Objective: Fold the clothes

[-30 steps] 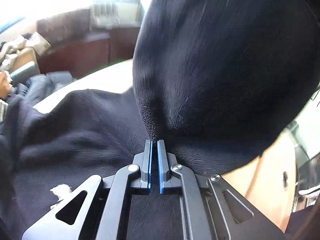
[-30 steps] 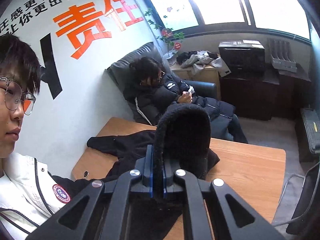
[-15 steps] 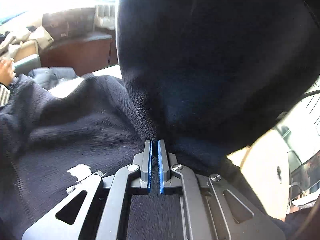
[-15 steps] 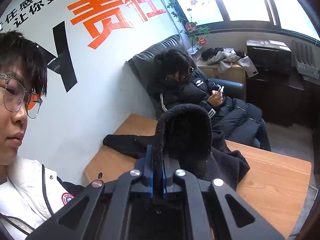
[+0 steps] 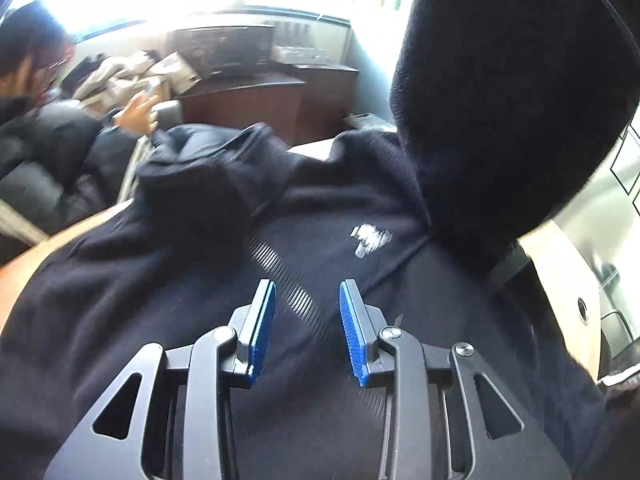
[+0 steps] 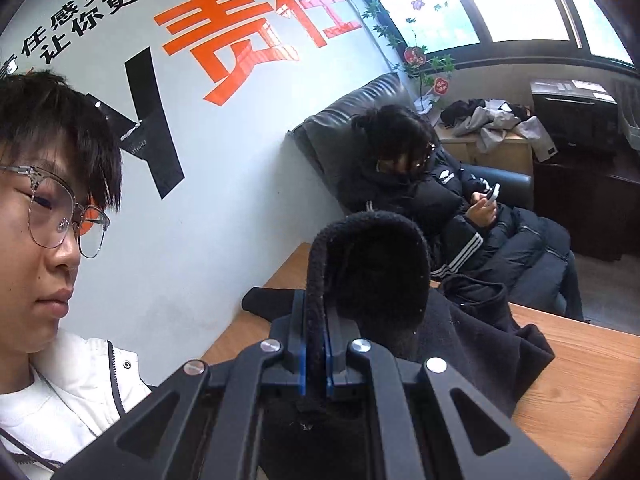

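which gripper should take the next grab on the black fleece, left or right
Left. The left gripper is open and empty just above the black fleece on the wooden table. The right gripper is shut on a fold of it, so it is occupied.

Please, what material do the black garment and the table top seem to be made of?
The black garment looks like fleece or brushed knit: matte, with a fuzzy, pilled nap along the edge pinched in the right gripper. The table top looks like wood or wood-look laminate: orange-brown, smooth, with straight grain lines. Which one, I cannot tell.
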